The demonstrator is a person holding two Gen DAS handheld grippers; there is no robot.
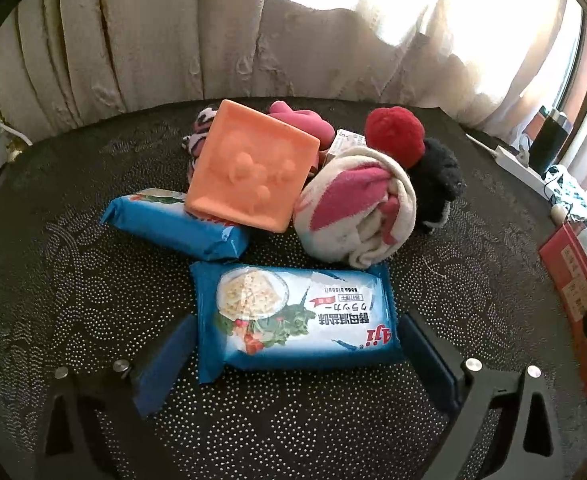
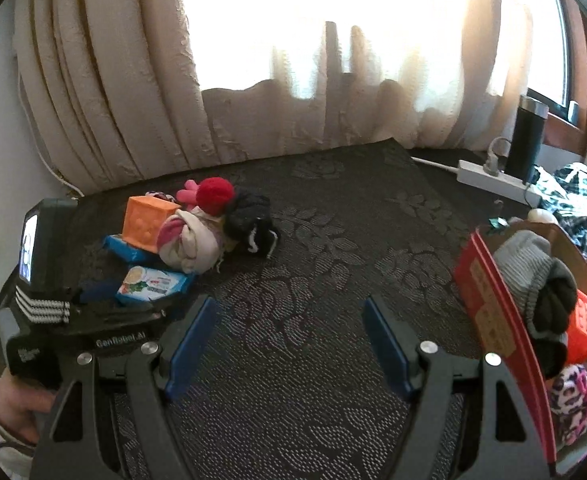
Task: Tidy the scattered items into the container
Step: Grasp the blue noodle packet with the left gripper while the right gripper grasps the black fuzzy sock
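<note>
Tabletop point(image 2: 313, 240): dark floral-patterned cloth; cream curtains point(image 2: 133, 80) behind, bright window. Left gripper point(image 1: 293, 356) fingers spread, flanking biscuit packet point(image 1: 293, 316) without pressing; right gripper point(image 2: 285, 344) fingers apart, empty.

The counter point(image 1: 73, 280) wears a black cloth with a pale dotted flower pattern. 2 biscuit packs point(image 1: 293, 316) are blue and white with a cracker-and-greens picture. The block point(image 1: 249, 168) is orange. The rolled sock point(image 1: 357, 212) is cream with pink patches. The pompom point(image 1: 395, 136) is red, beside a black sock point(image 1: 437, 184). The box point(image 2: 489, 300) is red with gold labels; inside it lie a grey sock point(image 2: 525, 264), an orange-red block point(image 2: 583, 328) and a pink leopard-print sock point(image 2: 577, 400). The pads point(image 2: 189, 344) are blue.
</note>
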